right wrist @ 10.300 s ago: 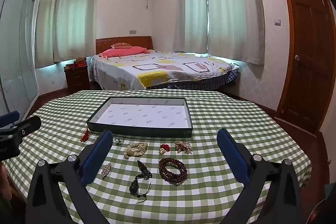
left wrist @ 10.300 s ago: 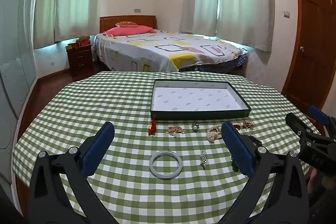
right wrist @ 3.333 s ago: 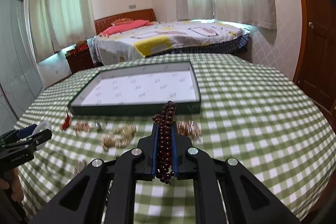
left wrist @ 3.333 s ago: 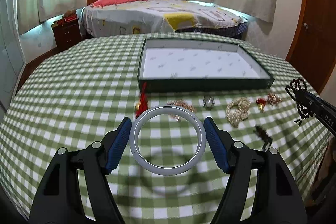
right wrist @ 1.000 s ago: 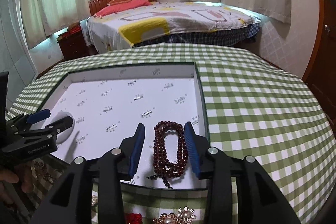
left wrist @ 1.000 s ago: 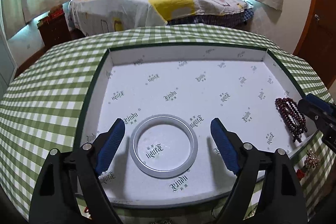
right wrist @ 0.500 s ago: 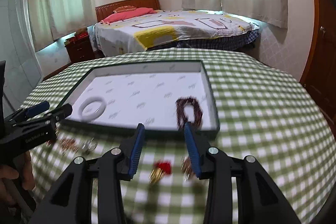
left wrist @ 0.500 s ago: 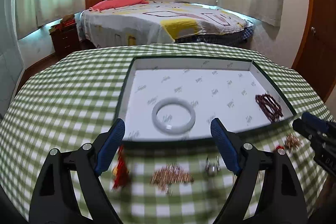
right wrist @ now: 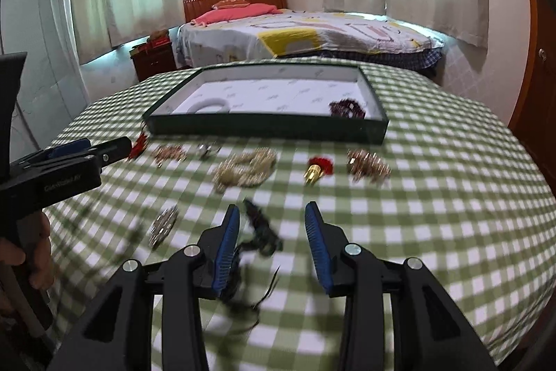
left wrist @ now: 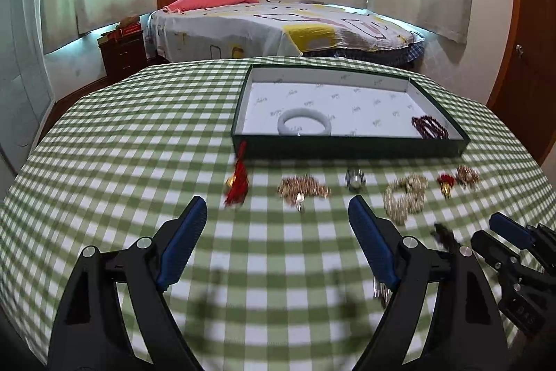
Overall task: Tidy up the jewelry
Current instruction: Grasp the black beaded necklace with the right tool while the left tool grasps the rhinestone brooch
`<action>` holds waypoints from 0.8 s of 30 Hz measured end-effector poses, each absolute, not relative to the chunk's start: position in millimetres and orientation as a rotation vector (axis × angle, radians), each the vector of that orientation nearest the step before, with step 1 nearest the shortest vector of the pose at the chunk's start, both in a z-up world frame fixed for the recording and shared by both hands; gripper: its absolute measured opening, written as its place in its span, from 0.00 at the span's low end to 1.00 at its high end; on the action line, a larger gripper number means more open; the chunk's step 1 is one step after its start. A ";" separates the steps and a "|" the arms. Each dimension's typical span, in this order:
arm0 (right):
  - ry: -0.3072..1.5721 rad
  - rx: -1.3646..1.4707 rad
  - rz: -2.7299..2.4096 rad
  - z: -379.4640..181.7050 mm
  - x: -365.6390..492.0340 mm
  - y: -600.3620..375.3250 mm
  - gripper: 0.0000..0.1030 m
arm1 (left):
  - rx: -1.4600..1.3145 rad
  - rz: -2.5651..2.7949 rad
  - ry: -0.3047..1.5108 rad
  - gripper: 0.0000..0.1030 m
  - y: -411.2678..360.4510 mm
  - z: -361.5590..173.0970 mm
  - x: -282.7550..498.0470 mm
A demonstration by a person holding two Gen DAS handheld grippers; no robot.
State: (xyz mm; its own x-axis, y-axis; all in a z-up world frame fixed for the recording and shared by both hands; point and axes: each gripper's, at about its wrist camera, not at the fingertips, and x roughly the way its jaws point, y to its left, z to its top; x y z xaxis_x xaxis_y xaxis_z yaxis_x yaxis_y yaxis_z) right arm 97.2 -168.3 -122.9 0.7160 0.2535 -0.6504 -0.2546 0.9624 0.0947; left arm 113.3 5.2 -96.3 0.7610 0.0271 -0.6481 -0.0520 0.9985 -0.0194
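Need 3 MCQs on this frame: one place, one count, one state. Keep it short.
1. Where does the white bangle lie?
A. in the green tray, left part
B. on the checked tablecloth
C. between the left gripper's jaws

2. How many pieces lie in the tray?
A. none
B. two
C. five

3. How does the right gripper stand?
A. clamped on the dark bead bracelet
B. open, over a dark corded piece on the cloth
C. out of view

1 A: the bangle rests inside the tray's left end.
2 B: only the bangle and the bead bracelet are inside.
3 B: its jaws stand apart, pressing on nothing.
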 end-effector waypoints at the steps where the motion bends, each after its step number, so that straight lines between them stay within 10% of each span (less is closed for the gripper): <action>1: 0.722 0.000 0.285 -123.6 94.7 -167.8 0.38 | -0.036 0.044 0.707 0.79 5.6 -96.7 108.1; 24: 0.844 -0.005 0.359 -149.7 83.7 -155.8 0.17 | -0.022 0.052 0.762 0.79 3.3 -113.8 72.7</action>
State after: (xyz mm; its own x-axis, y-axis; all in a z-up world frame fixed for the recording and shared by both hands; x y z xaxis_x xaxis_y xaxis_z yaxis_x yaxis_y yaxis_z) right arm 83.7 -155.8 -149.7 0.6080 0.3091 -0.7313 -0.3127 0.9399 0.1373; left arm 72.7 3.3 -113.8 0.7223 0.0391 -0.6904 -0.0548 0.9985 -0.0008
